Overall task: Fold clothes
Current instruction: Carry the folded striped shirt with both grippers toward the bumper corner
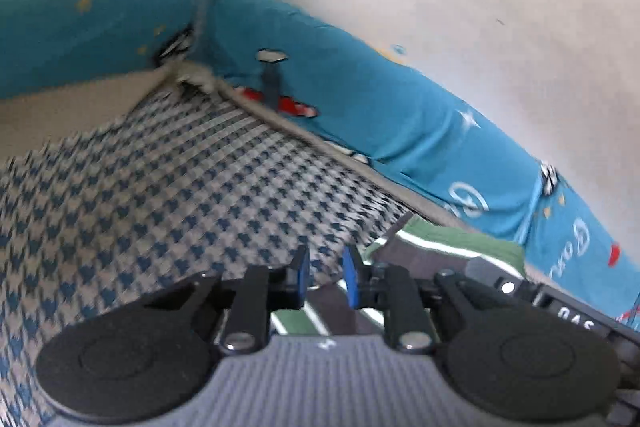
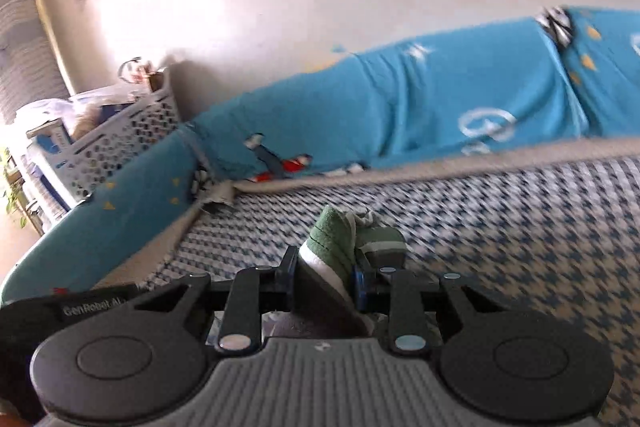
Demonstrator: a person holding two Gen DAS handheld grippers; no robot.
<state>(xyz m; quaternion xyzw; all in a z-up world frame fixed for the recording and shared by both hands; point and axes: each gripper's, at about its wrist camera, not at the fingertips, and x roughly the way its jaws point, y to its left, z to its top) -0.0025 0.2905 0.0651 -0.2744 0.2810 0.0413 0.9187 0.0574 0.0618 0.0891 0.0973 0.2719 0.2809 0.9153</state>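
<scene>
2 tongs [image 1: 326,277] [image 2: 326,277] clamp a green striped garment [image 2: 336,243] (blurred) over the houndstooth bed cover [image 2: 500,227].

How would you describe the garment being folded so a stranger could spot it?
Start at the houndstooth blanket before the blue cartoon-print cushions. A bunched garment rises between the right gripper pads. It alone is green with white stripes.
</scene>
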